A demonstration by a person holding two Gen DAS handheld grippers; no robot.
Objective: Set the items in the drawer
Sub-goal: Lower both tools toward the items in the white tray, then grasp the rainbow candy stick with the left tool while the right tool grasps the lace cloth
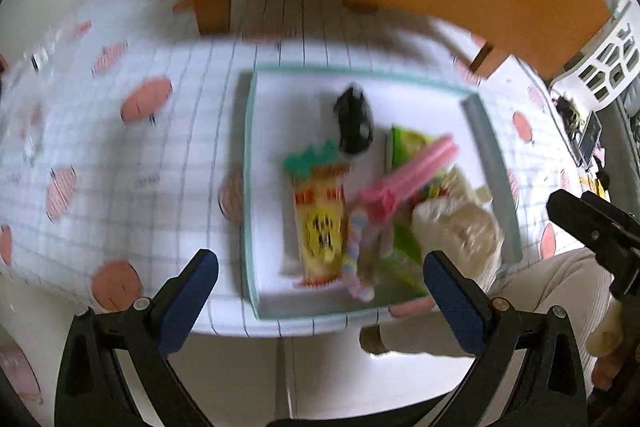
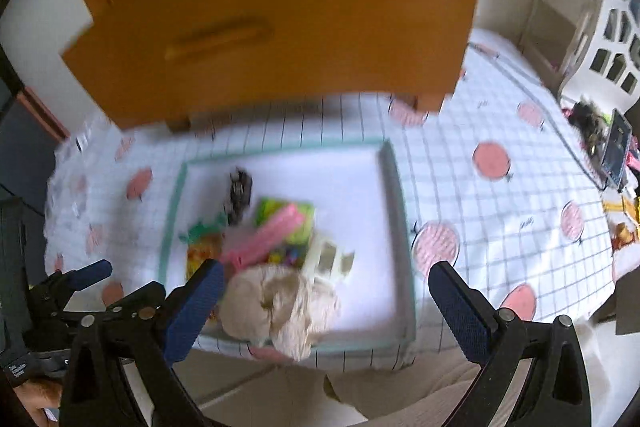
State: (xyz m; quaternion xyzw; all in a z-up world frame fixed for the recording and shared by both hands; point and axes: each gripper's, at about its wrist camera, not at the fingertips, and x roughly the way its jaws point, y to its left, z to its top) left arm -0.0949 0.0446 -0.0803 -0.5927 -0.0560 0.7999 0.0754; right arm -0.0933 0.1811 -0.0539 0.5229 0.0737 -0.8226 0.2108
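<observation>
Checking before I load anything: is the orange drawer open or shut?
Shut, it seems: the drawer front looks flush with its handle facing out and no interior visible. The items remain in the tray.

The drawer unit [image 2: 280,7] is showing smooth matt orange wood. The checked cloth [image 2: 500,227] is covering the surface. The tongs' pads [image 1: 456,301] are looking rough blue rubber on matt black plastic arms.
</observation>
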